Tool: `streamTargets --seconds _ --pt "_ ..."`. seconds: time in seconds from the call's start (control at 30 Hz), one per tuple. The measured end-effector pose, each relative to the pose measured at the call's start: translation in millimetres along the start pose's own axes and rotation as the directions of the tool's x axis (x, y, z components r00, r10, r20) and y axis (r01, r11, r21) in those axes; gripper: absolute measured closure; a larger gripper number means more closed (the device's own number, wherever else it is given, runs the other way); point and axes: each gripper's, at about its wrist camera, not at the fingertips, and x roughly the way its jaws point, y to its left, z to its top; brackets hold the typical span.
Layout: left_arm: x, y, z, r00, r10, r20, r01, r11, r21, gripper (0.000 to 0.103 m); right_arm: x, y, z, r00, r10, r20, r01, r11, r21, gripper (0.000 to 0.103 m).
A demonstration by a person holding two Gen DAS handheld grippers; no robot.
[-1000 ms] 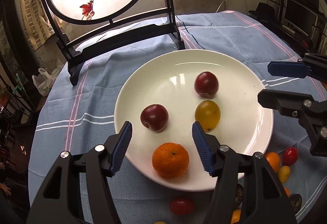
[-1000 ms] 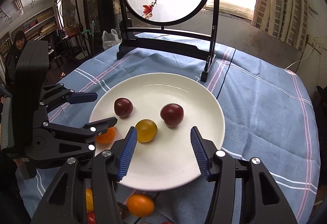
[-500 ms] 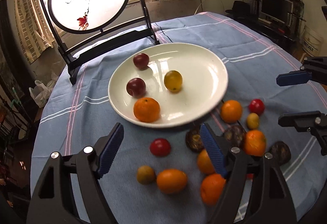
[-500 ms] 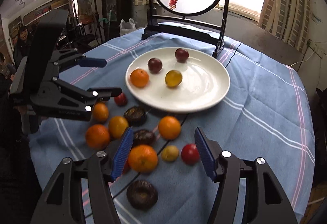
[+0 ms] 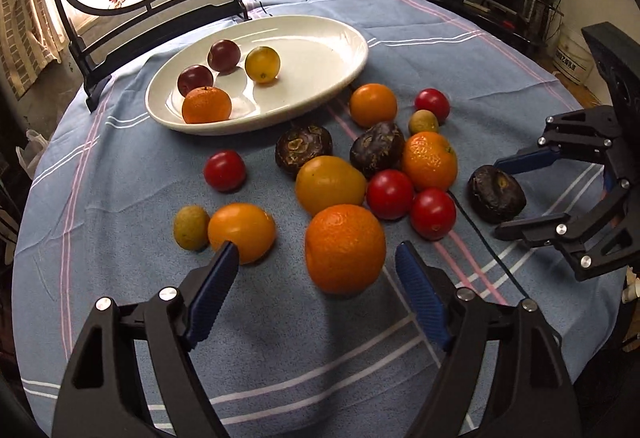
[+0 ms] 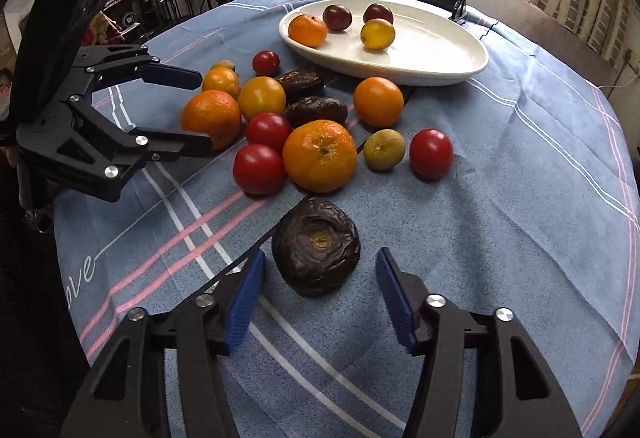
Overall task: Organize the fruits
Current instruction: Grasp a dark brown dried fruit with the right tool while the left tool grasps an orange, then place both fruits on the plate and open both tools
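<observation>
Both claws stand apart and hold nothing: left claw just short of a large orange, right claw flanking a dark wrinkled fruit. Loose fruit crowds the surface between them and the white plate; bare cloth lies rightward.

tablecloth: blue, pink and white stripes | plate: white | mandarin between left tongs pads: orange | passion fruit ahead of right tongs: dark brown, wrinkled | tomatoes: red | tong pads: blue
</observation>
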Motion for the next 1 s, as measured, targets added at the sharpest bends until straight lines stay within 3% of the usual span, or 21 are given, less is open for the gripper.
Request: streamTargets --seconds 0.17,0.23,0.3,0.63,1.0 --pt "-1 -5 5 1.0 -0.009 0.019 0.009 1.0 0.012 0.026 -2 1 1 1.0 -0.005 0.006 0.005 1.0 -0.007 0.061" --pt "-4 -9 4 0.999 -0.005 0.035 0.003 0.999 0.04 0.05 -3 1 0 1.0 -0.006 0.006 0.006 1.0 -0.007 0.061" --pt "-5 -8 4 0.998 -0.058 0.01 0.057 0.998 0.03 0.065 -5 0 1 1.0 -0.004 0.011 0.004 1.0 -0.002 0.061" --pt "-22 3 8 0.997 -0.046 0.059 0.046 0.999 0.006 0.066 -21 -6 10 0.998 -0.02 0.066 0.018 1.0 0.024 0.061" --pt "-35 29 62 0.978 0.127 0.167 -0.122 0.992 -0.039 0.065 -41 -14 58 0.983 -0.049 0.177 0.048 0.999 0.009 0.061"
